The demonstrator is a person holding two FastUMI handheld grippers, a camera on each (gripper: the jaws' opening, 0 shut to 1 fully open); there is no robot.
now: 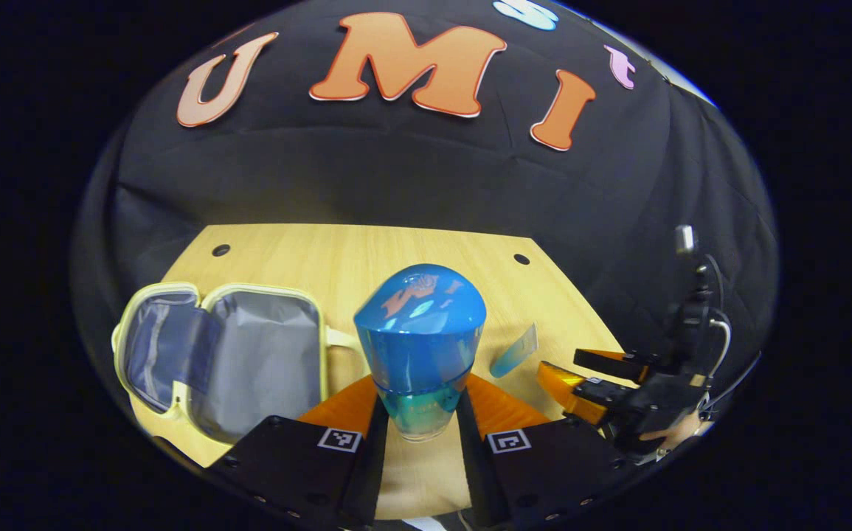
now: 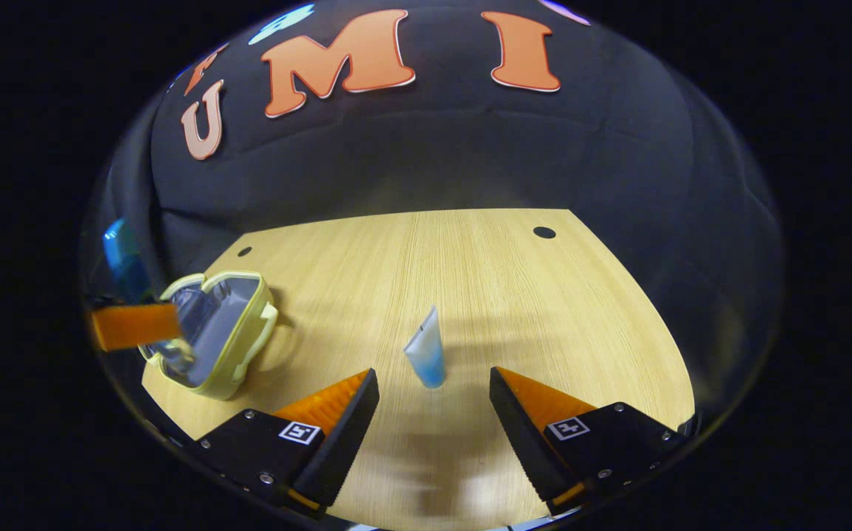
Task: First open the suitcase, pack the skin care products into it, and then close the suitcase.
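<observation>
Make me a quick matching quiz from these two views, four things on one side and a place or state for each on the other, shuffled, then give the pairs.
Things
1. blue bottle
2. suitcase
3. small tube
4. right gripper

Places or states
A. lying open on the table
B. open, nothing between its fingers
C. clamped in the left gripper
D. standing on the table ahead of the right gripper

Pairs: 1-C, 2-A, 3-D, 4-B
</observation>
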